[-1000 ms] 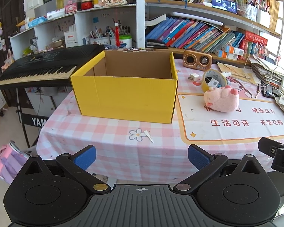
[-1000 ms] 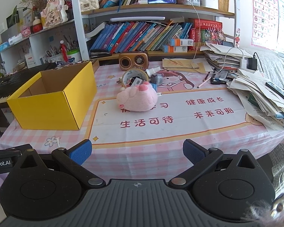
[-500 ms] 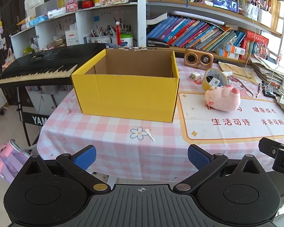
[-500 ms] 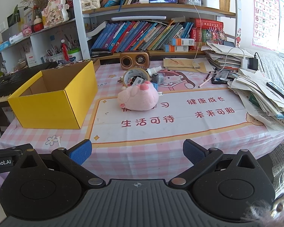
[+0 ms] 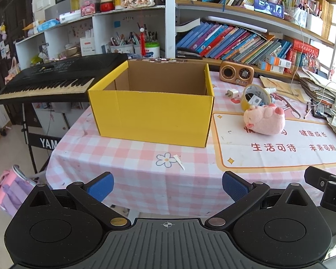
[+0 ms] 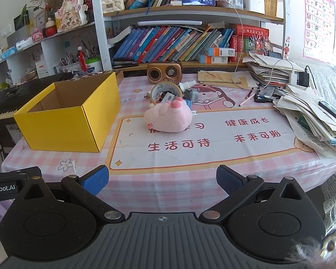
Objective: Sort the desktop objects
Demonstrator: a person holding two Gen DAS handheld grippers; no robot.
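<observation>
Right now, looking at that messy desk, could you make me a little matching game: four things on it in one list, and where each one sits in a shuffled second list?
Things:
1. yellow box
2. pink plush pig
3. roll of tape
4. small brown radio

Places:
A. at the back of the desk, below the books
B. on the white mat with red writing
C. far left of the desk, by the keyboard
D. just behind the pig

Pairs: 1-C, 2-B, 3-D, 4-A

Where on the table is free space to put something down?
The white mat is bare in front of the pink plush pig, and so is the checked cloth in front of the yellow box. Behind the pig it is crowded around the tape roll; papers crowd the right edge.
</observation>
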